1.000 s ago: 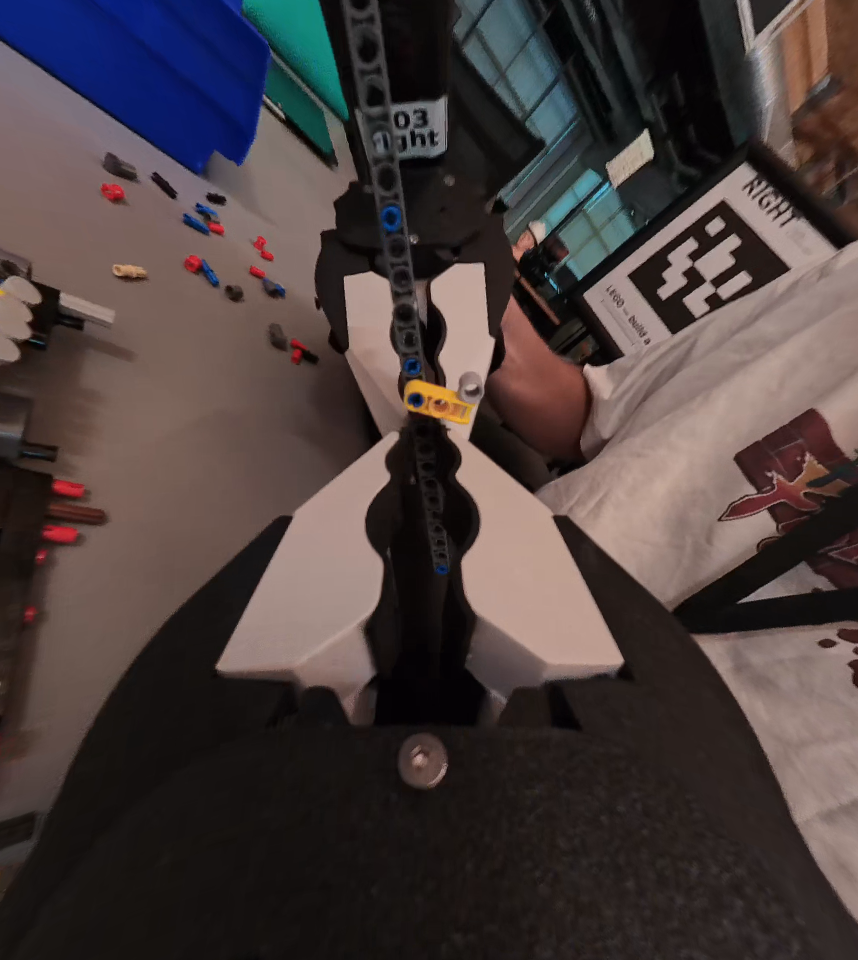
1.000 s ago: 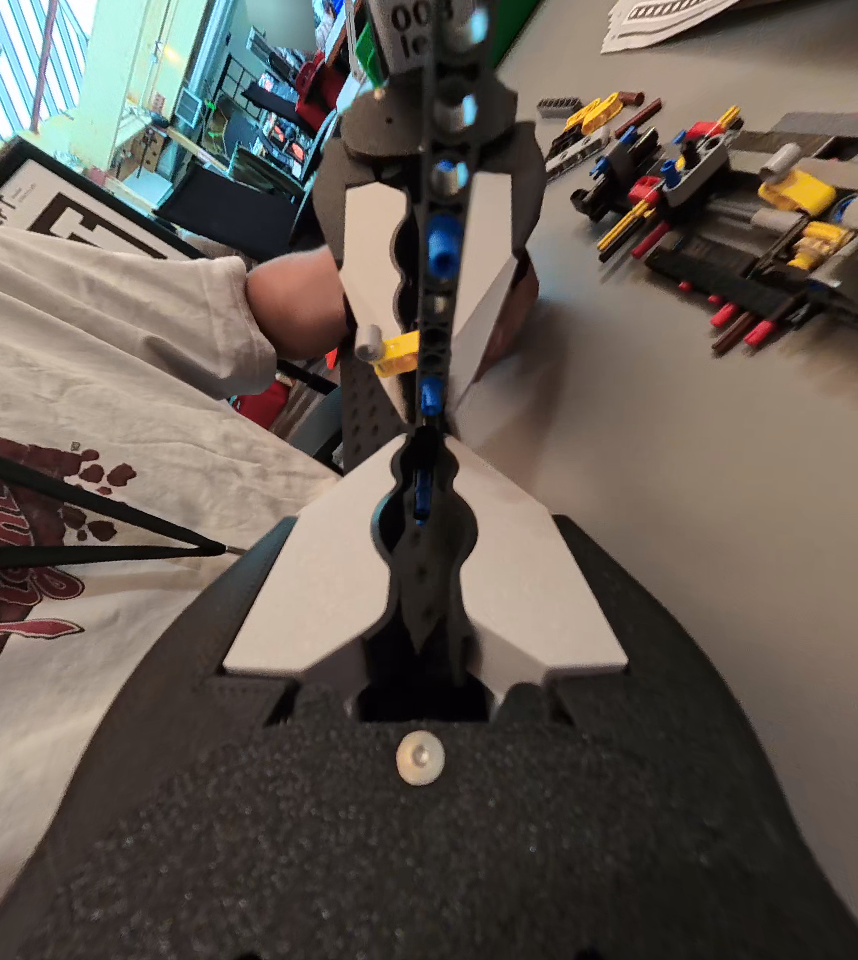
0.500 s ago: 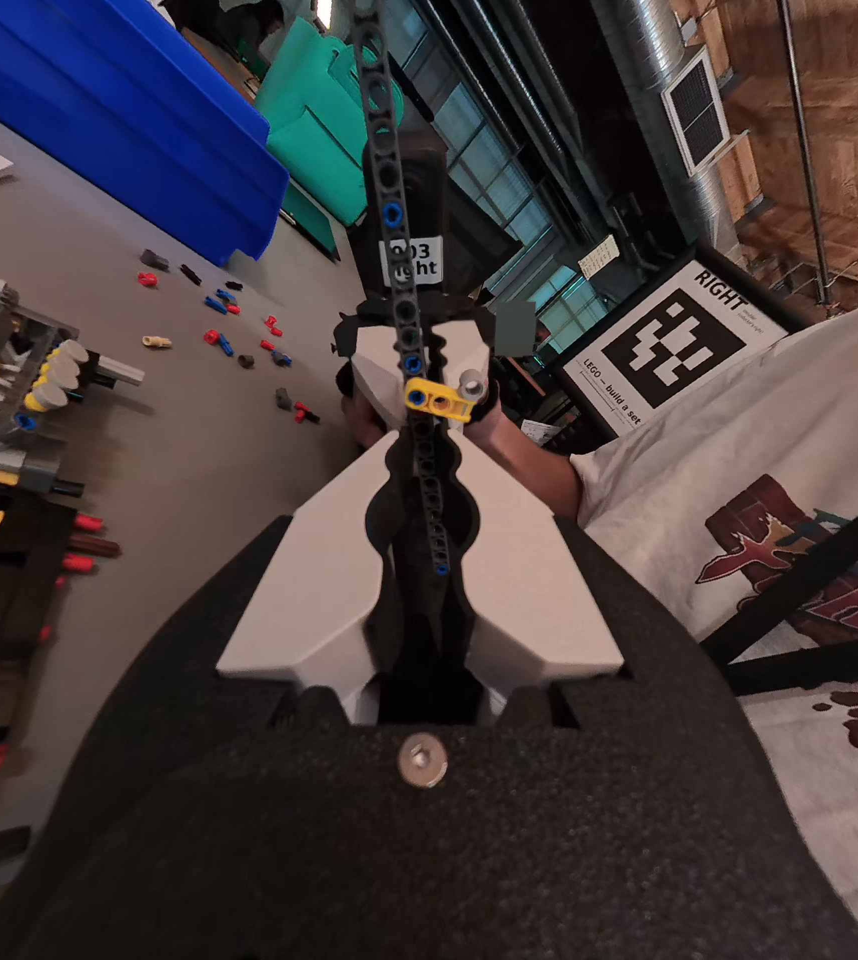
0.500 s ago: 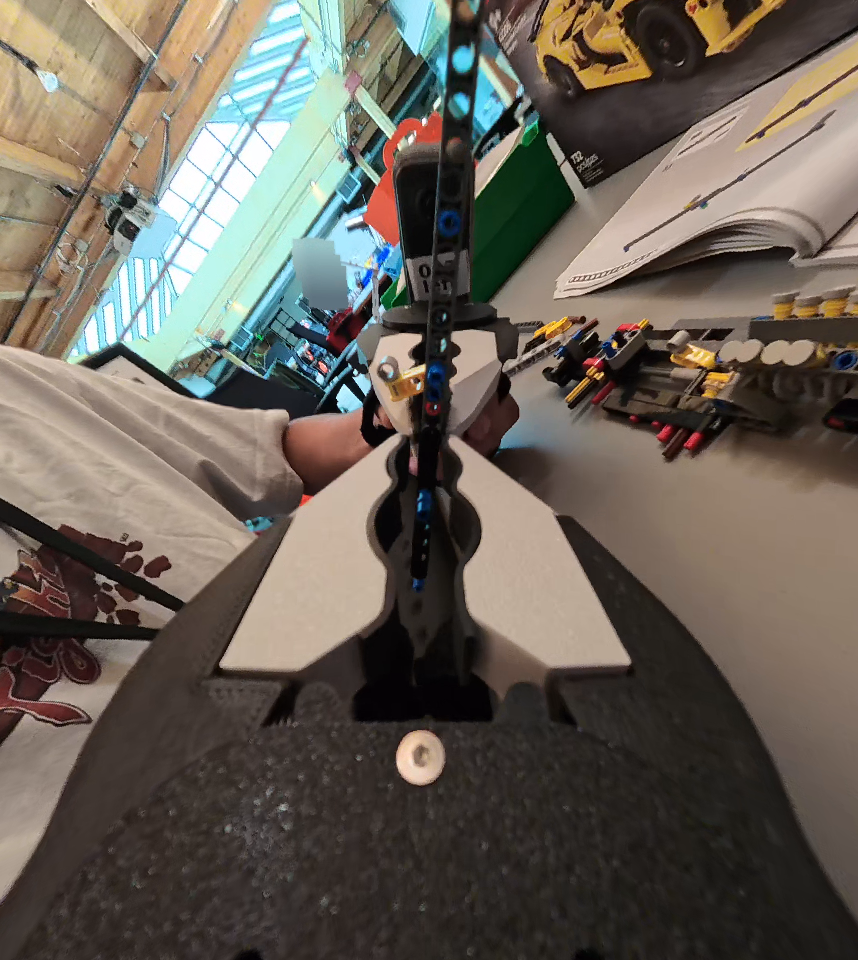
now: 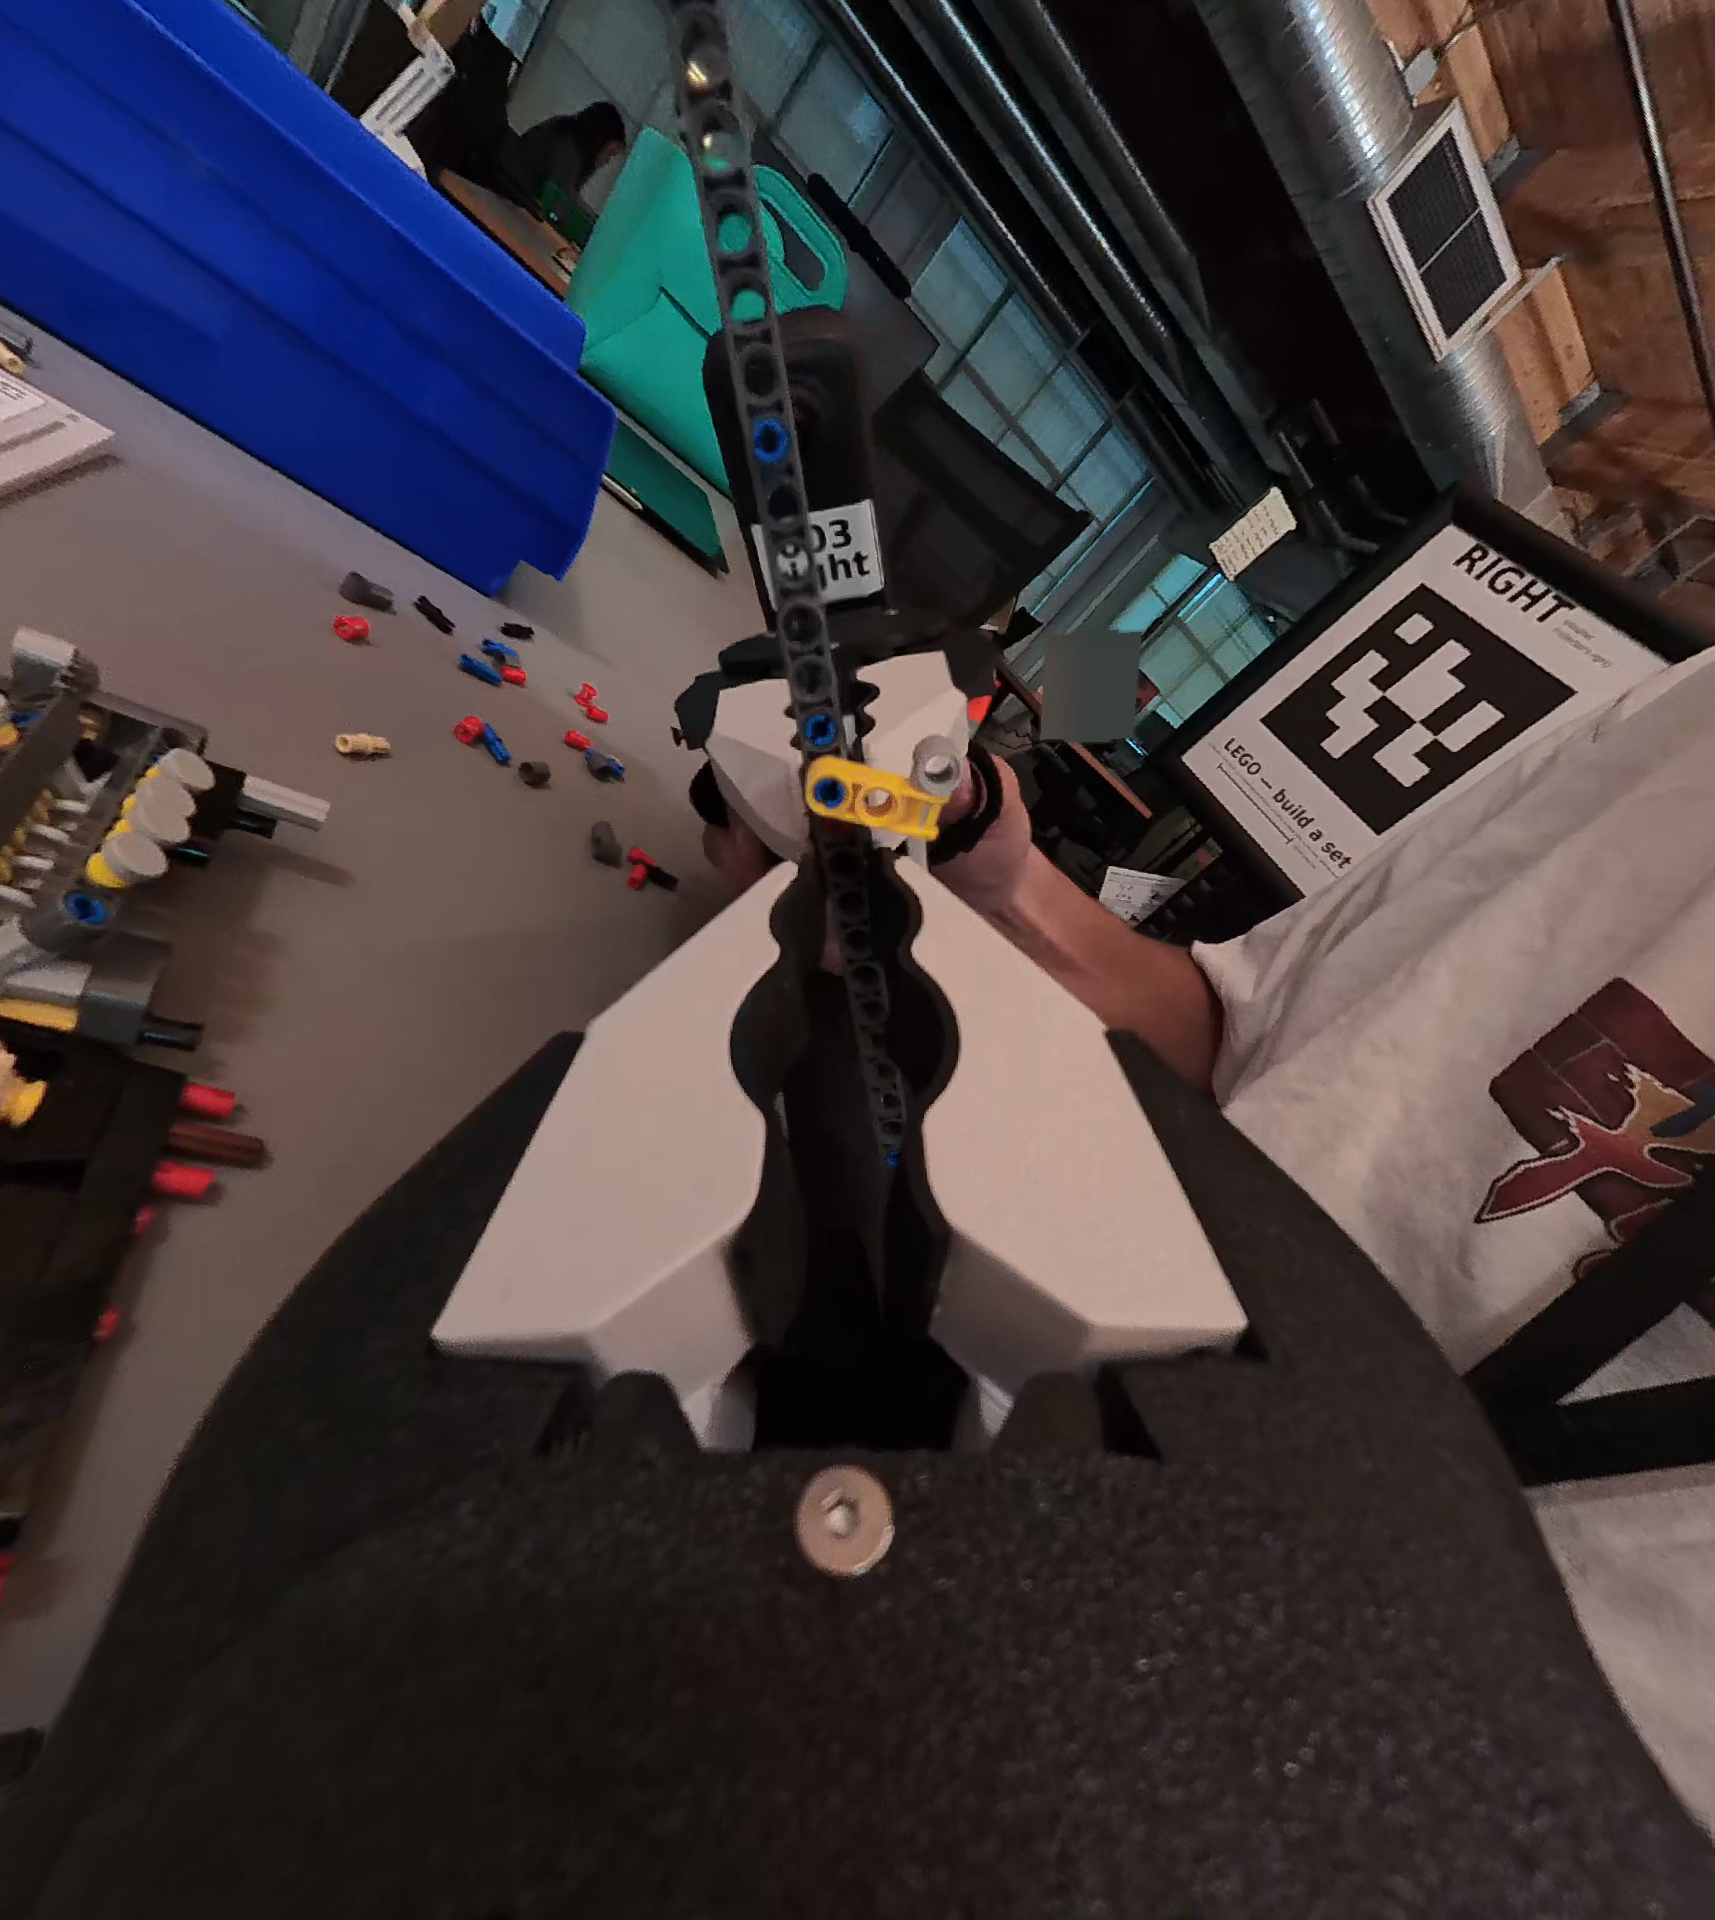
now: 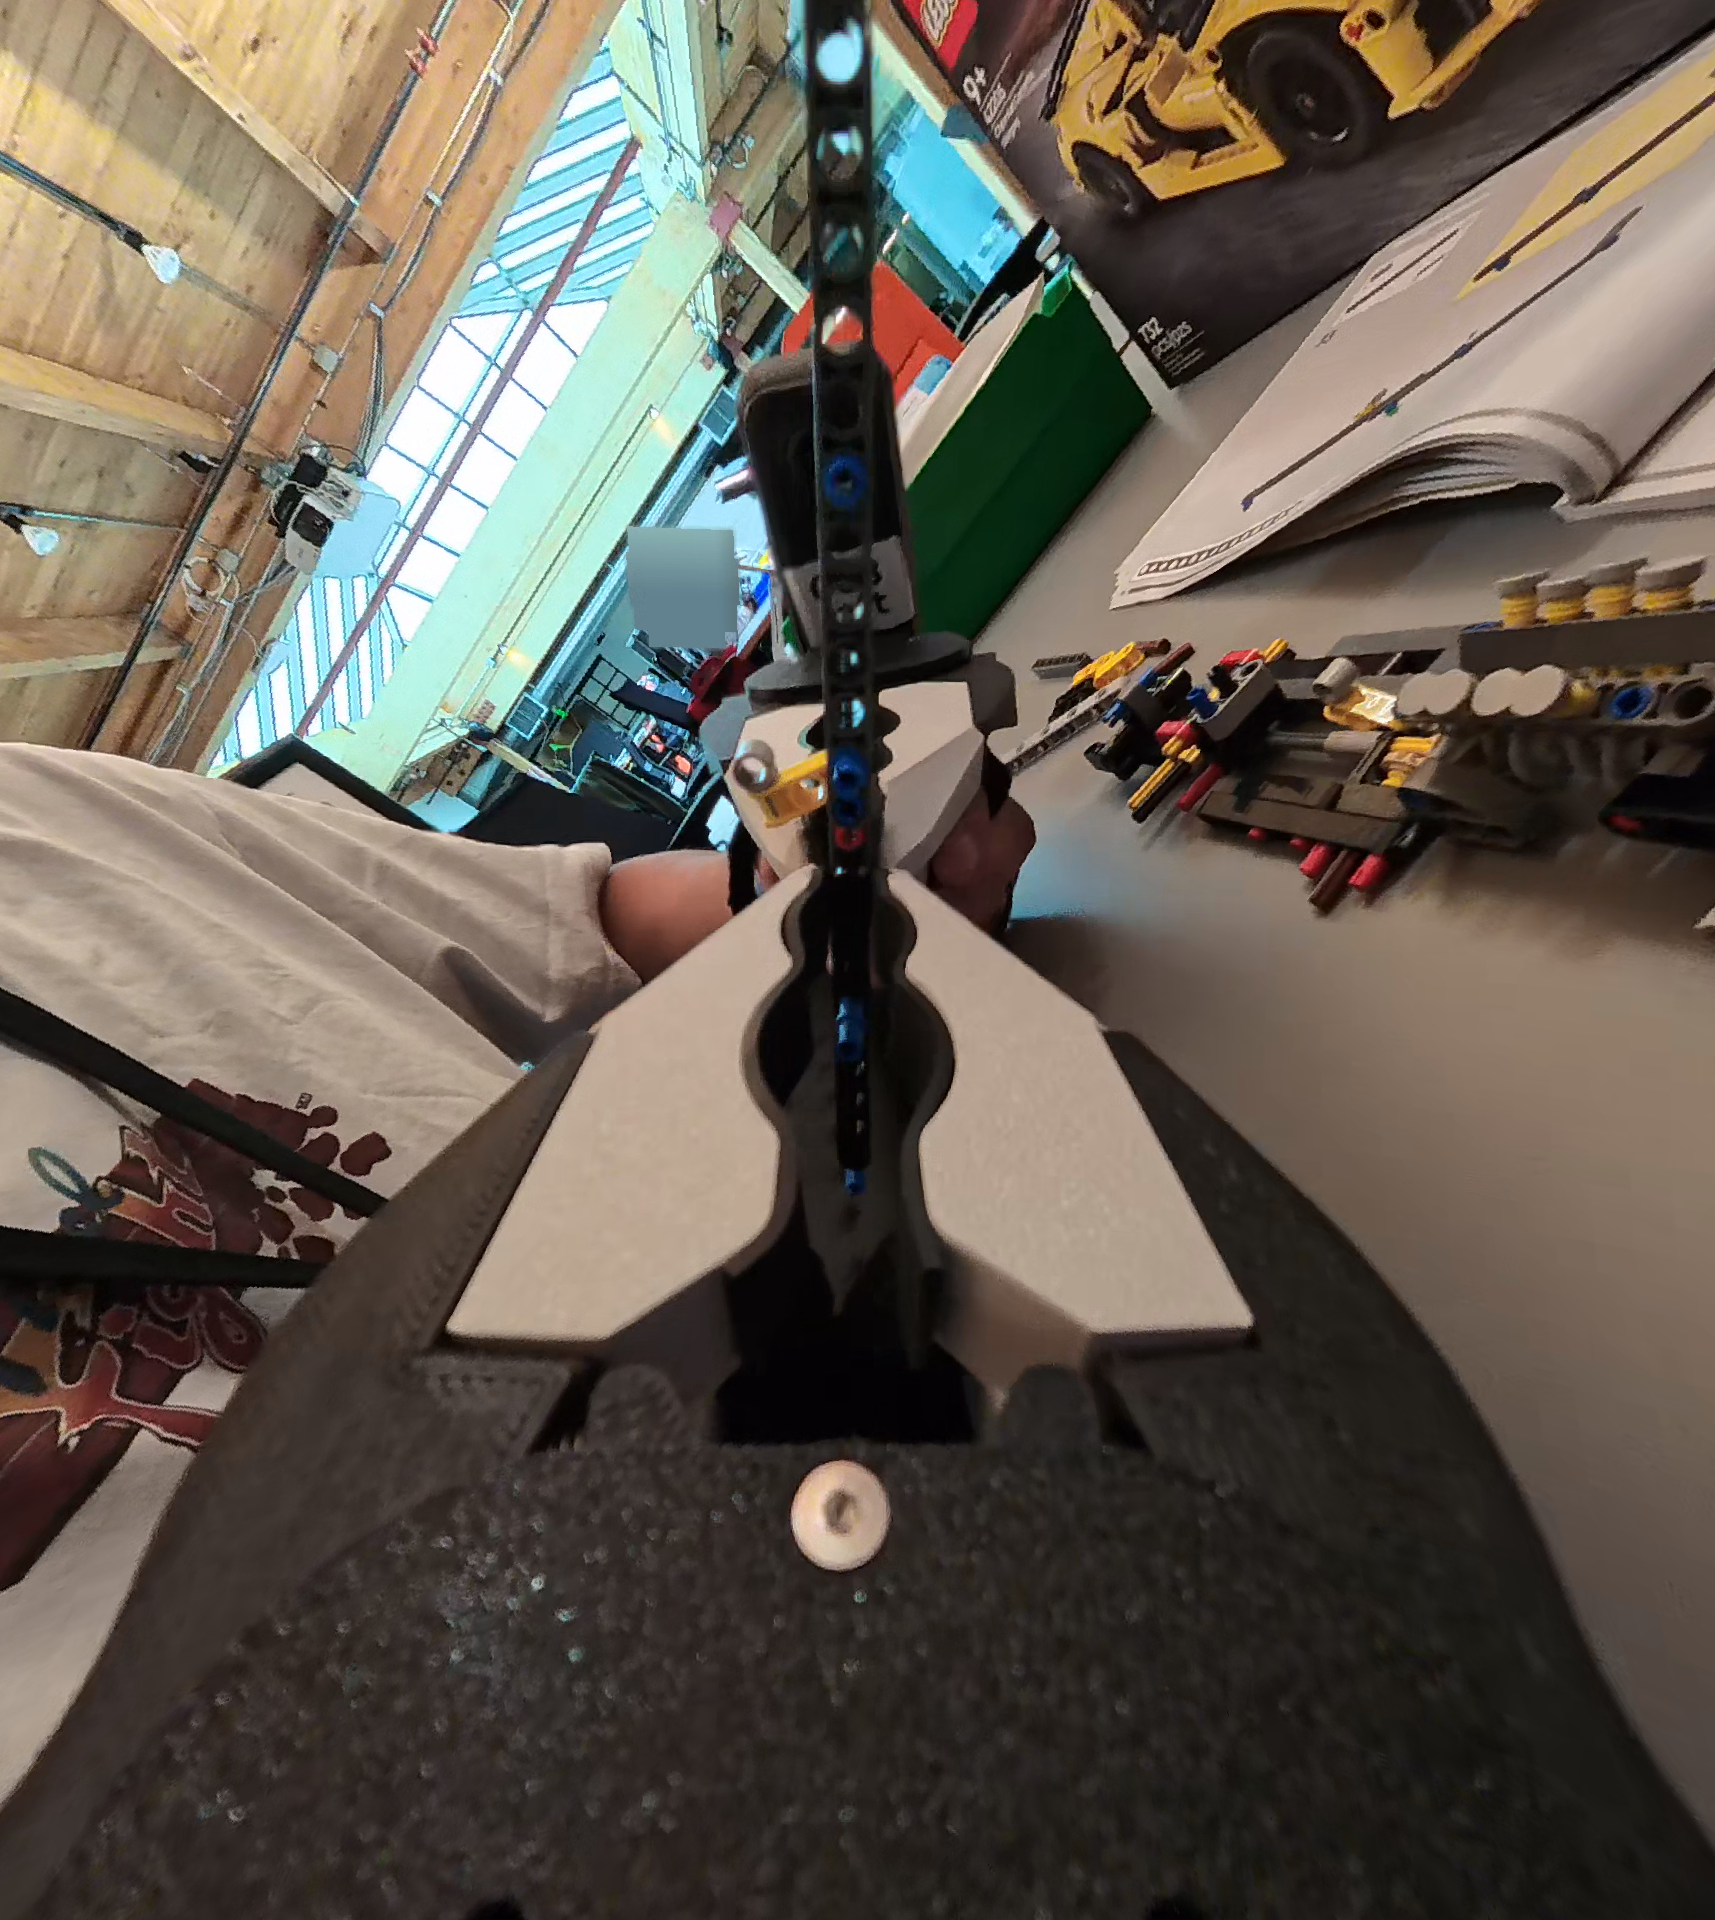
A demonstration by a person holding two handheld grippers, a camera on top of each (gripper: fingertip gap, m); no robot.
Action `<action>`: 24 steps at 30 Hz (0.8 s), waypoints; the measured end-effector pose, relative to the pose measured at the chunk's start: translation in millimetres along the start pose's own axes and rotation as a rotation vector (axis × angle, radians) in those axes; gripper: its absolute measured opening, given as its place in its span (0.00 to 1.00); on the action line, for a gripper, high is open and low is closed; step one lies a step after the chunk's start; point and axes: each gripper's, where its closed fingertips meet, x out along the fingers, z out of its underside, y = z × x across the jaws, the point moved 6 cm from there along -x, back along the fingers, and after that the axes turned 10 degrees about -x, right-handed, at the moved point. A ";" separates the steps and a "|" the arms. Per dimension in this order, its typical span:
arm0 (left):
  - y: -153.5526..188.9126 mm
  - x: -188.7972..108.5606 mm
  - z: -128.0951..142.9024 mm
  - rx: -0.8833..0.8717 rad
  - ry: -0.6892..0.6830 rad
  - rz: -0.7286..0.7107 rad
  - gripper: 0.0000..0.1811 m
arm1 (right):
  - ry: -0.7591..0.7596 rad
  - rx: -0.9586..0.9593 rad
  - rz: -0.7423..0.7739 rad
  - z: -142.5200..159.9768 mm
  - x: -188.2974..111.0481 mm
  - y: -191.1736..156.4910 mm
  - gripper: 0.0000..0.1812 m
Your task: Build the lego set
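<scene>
Beam (image 5: 837,914) between both grippers' fingers

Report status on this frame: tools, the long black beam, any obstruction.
Left tool and right tool both shut on long black beam, held off the table. Yellow connector mounted mid-beam. Nothing in the way.

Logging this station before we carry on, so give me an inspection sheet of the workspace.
Surface: grey table, parts spread over it.
Job's things: long black beam carrying a yellow connector; partial build on the table.
Clutter: loose pins, open instruction book, set box.
Tools: left tool and right tool both shut on the beam.
Cables: nothing seen on the table.
Surroundings: blue bin, person's white shirt.
</scene>
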 end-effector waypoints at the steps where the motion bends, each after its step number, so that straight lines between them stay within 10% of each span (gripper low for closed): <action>1: 0.2 0.4 -0.9 0.007 0.015 -0.004 0.03 | 0.019 0.000 -0.001 -0.7 -0.3 0.5 0.03; 19: 3.2 -5.4 2.8 -0.065 -0.075 0.090 0.04 | -0.021 -0.030 -0.046 4.5 3.2 -6.5 0.03; 24: -3.2 -28.4 -15.4 -0.012 0.005 0.008 0.22 | -0.052 -0.031 -0.014 6.9 5.9 -3.7 0.03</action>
